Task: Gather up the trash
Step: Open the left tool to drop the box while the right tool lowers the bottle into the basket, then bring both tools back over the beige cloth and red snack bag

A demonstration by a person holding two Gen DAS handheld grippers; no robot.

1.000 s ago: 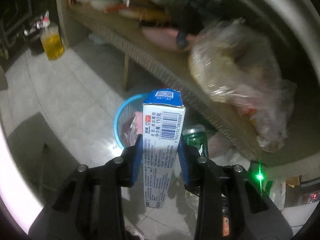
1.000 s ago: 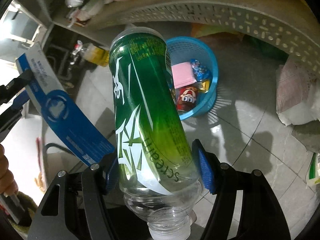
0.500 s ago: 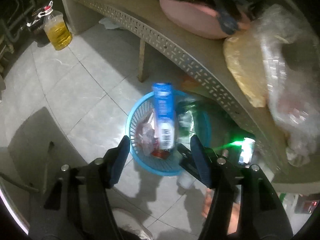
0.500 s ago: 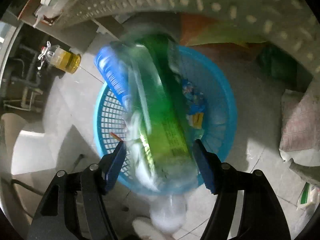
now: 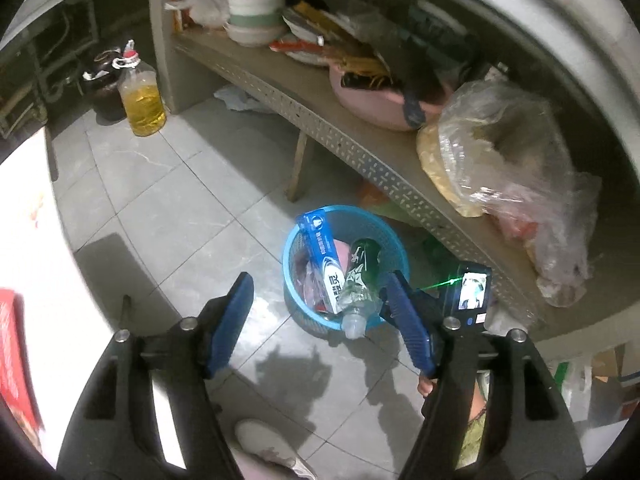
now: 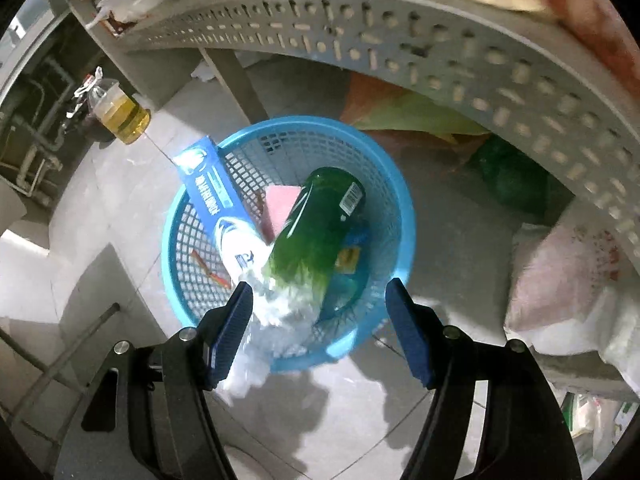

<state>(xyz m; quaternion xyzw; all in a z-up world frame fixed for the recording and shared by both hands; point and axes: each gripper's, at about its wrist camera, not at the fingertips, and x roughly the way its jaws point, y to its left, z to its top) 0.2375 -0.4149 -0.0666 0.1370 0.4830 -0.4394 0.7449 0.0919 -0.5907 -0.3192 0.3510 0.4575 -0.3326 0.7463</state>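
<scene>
L gripper (image 5: 320, 322) jaws have just been opening, now wide w/ nothing between; R gripper (image 6: 318, 330) jaws apart, pads off the green bottle (image 6: 320, 224), which lies blurred in the blue basket (image 6: 396, 200), neck over its near rim; 1 blue-white carton (image 6: 214, 200) leans on the far-left rim; basket sits centre frame at the perforated shelf edge (image 6: 400, 52); open tiled floor (image 5: 160, 208) to the left; 1 oil jug (image 5: 142, 100) upper left.

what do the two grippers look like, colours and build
Both match: the left gripper and right gripper each have two black arms with cut-out slots and silver screws, tipped with ribbed blue pads.
</scene>
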